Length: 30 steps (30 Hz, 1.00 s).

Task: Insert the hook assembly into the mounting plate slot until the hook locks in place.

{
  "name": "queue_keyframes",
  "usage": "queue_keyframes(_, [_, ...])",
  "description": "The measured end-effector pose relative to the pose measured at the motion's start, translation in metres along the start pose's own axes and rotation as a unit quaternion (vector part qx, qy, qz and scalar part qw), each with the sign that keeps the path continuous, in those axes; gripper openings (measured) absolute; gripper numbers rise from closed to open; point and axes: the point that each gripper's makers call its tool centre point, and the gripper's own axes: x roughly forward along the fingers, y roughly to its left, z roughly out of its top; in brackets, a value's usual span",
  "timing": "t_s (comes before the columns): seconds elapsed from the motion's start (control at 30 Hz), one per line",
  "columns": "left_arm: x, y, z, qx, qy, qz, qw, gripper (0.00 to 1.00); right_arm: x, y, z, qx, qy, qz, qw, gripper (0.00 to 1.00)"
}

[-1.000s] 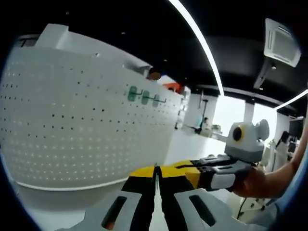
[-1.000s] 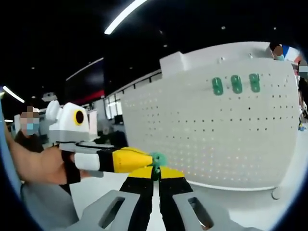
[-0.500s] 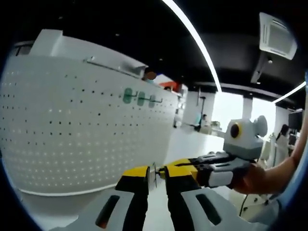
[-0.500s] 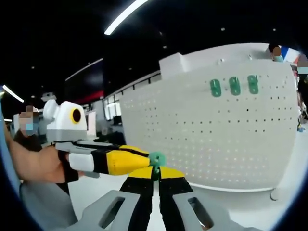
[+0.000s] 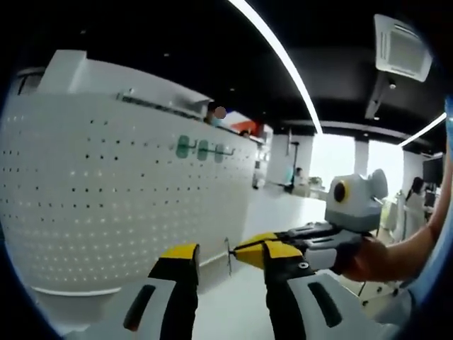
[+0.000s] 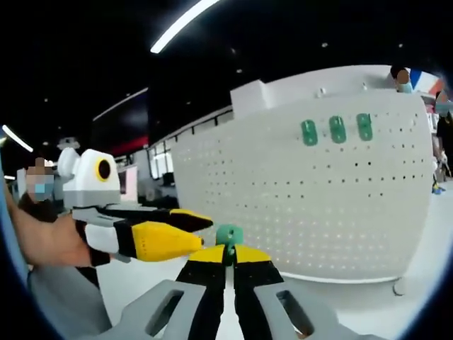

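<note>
**Left jaws have let go of the hook**

Since a second ago the left gripper (image 5: 228,261) has spread its jaws, which were closed on the hook's thin wire, and in the right gripper view it (image 6: 195,231) has drawn back toward 9 o'clock, clear of the green hook (image 6: 228,235). Its jaws now stand apart, holding nothing.

The right gripper (image 6: 228,253) has its jaws together, clamped on the hook, whose green head sticks up just above the tips at centre. In the left gripper view that gripper (image 5: 244,251) comes in from 3 o'clock, with the hook's wire (image 5: 228,256) standing between the left jaws, touching neither.

The white pegboard (image 6: 340,205) stands beyond, toward 2 o'clock, well apart from the hook. Three green pieces (image 6: 337,129) sit in a row near its top edge.
</note>
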Motion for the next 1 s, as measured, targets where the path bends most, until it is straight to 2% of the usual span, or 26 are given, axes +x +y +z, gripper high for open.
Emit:
queue_keyframes(0.37, [-0.005,-0.002,-0.001,0.02,0.007,-0.006,0.9998,0.56,-0.003,-0.006,0.006,-0.004,-0.006,-0.006,1.0,0.01])
queue_keyframes(0.53, [-0.009,-0.002,-0.001,0.042,0.012,-0.01,0.999,0.63,-0.005,-0.009,0.009,-0.009,-0.009,-0.011,0.9999,0.01])
queue_keyframes(1.0, [-0.032,0.004,0.001,0.087,0.019,-0.015,0.9959,0.7,-0.021,-0.034,0.027,-0.024,-0.026,-0.046,0.9983,0.01])
